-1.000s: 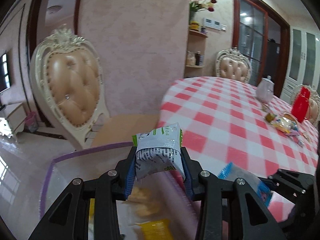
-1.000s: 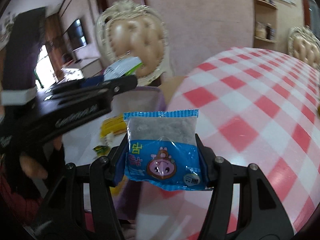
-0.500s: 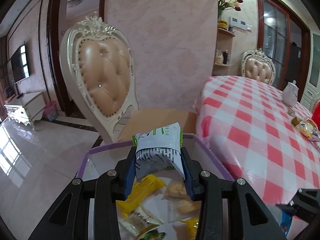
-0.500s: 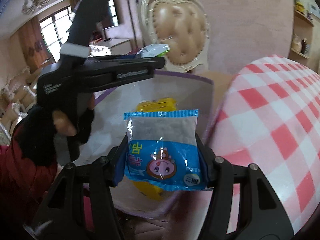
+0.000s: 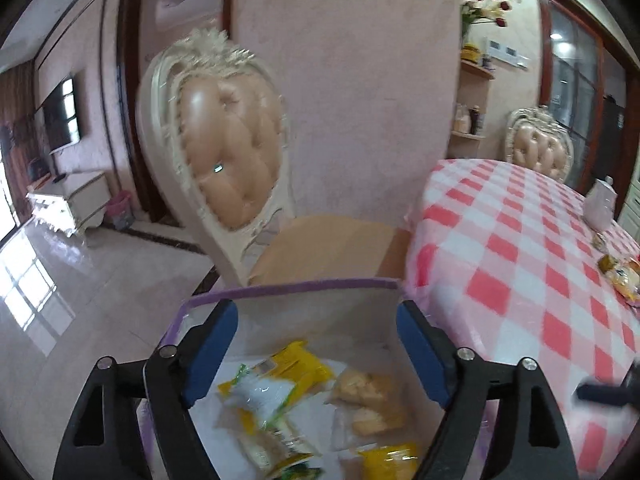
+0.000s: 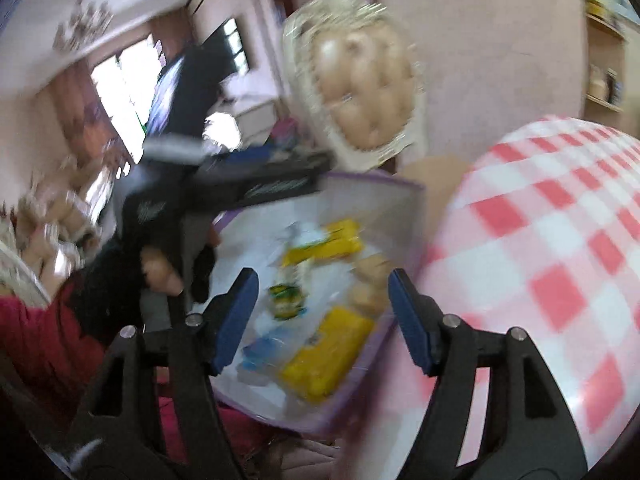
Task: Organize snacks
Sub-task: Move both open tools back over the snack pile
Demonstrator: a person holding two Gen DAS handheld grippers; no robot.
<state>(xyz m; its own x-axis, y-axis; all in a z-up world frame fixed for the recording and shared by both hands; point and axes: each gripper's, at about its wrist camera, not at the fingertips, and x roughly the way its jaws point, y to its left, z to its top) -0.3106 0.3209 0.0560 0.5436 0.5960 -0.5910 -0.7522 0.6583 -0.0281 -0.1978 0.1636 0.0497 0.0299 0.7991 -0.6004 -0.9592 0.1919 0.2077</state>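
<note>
A white bin with a purple rim [image 5: 288, 286] [image 6: 372, 178] sits beside the table and holds several snack packets. My left gripper [image 5: 316, 344] hangs over it, jaws opening, nothing between them. Below it lie a white-and-green packet [image 5: 264, 394], yellow packets [image 5: 298, 362] and a pastry pack [image 5: 368, 392]. My right gripper [image 6: 322, 316] is over the same bin, jaws opening and empty. A blue packet [image 6: 264, 350] lies in the bin beneath it, beside a yellow packet [image 6: 328, 362]. The left gripper [image 6: 240, 180], held by a hand [image 6: 160, 276], shows blurred in the right wrist view.
A round table with a red-and-white checked cloth [image 5: 520, 248] [image 6: 560, 240] is on the right, with more snacks [image 5: 620, 276] and a white teapot [image 5: 600, 204] on it. A cream tufted chair [image 5: 224, 152] stands behind the bin. A red sleeve [image 6: 36, 340] is at the left.
Both grippers let go of their packets: the white-and-green one and the blue one now lie in the bin. Both pairs of jaws stand wider. The left view has swung further left.
</note>
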